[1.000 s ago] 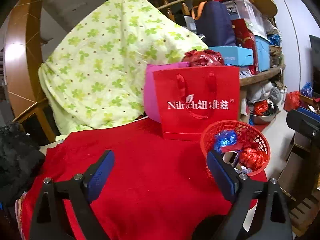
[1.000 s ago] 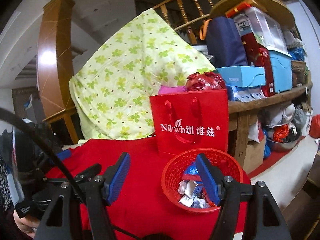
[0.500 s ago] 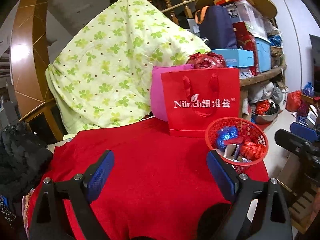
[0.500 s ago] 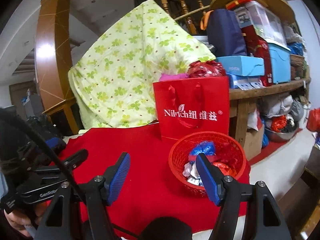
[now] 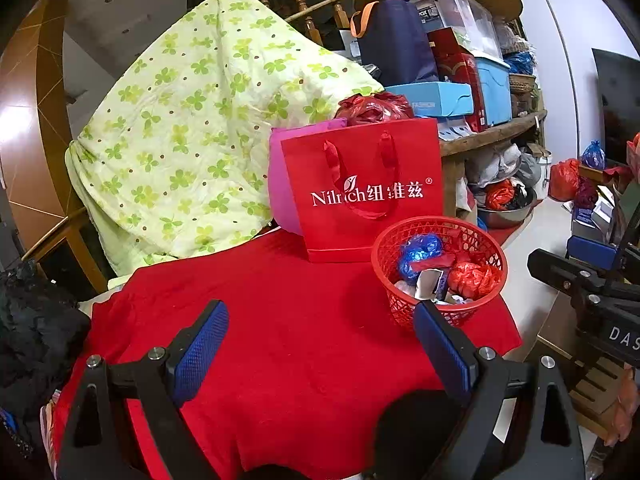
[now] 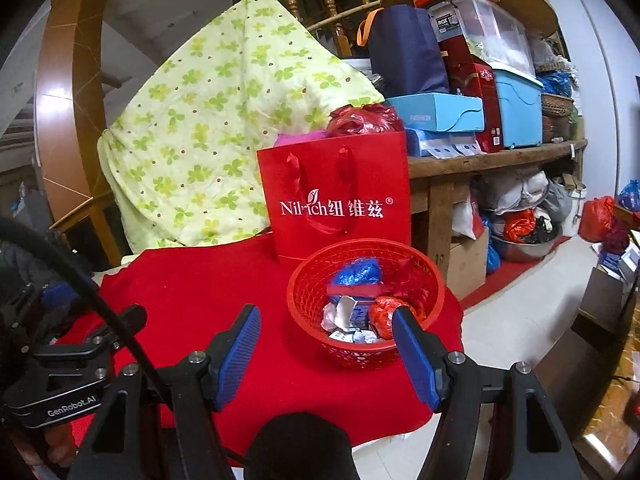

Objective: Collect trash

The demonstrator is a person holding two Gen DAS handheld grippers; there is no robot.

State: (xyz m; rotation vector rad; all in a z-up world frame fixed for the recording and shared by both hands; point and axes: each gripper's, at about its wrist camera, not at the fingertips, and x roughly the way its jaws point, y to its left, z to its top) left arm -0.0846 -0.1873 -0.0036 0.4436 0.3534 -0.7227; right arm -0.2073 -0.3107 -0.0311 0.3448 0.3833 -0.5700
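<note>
Bare red cloth (image 5: 280,320) lies open before me; the red mesh plastic basket (image 6: 316,280) and upright red paper bag (image 6: 340,200) block the right rear.

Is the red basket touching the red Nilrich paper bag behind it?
Cannot tell. In both wrist views the red basket's far rim overlaps the paper bag's lower edge, so neither view shows a gap or contact between them.

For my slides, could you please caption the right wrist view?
Open right gripper hovers before a red basket of crumpled trash on a red cloth, red gift bag behind.
</note>
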